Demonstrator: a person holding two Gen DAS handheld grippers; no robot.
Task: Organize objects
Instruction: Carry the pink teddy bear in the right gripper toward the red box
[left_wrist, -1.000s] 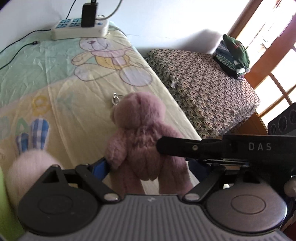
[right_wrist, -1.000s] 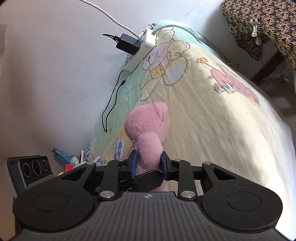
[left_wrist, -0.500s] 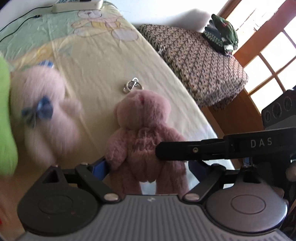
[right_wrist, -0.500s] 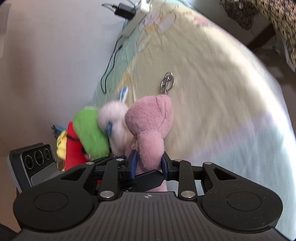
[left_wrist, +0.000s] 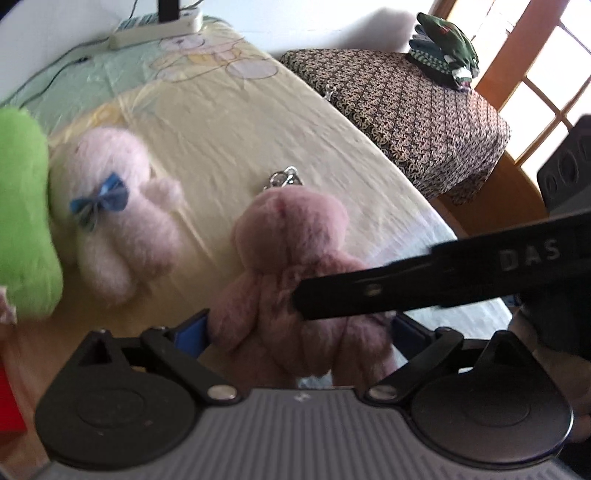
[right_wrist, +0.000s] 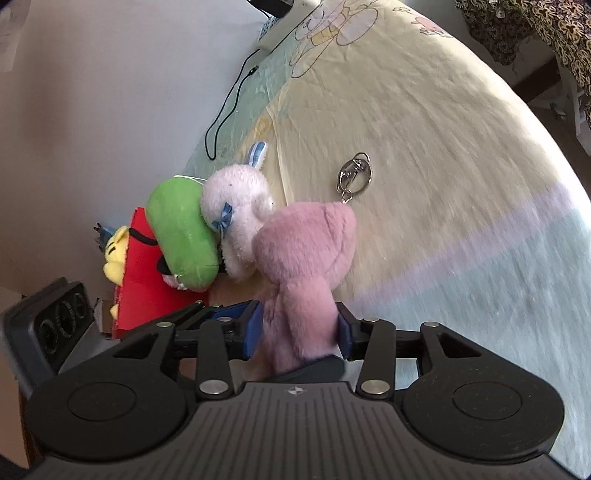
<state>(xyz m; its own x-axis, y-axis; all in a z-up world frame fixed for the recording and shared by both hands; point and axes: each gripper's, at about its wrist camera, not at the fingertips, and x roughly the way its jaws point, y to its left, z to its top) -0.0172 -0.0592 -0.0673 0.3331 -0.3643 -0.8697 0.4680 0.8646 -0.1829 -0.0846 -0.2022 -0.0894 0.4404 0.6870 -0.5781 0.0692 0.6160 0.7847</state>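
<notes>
Pink bear (right_wrist: 303, 258): I'm opening the jaws of both grippers (left_wrist: 299, 332) (right_wrist: 299, 328) around it, setting it down right of the white bunny (right_wrist: 236, 206).

The pink bear (right_wrist: 306, 258) is shaggy plush with a shiny metal key ring (right_wrist: 354, 176); the bedsheet (right_wrist: 424, 122) is smooth, creased cloth; the gripper bodies look matt black plastic

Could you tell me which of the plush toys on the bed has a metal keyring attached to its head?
The darker pink bear between the claws; its keyring lies on the sheet. The pale pink plush wears a blue bow, and the green one shows neither.
</notes>
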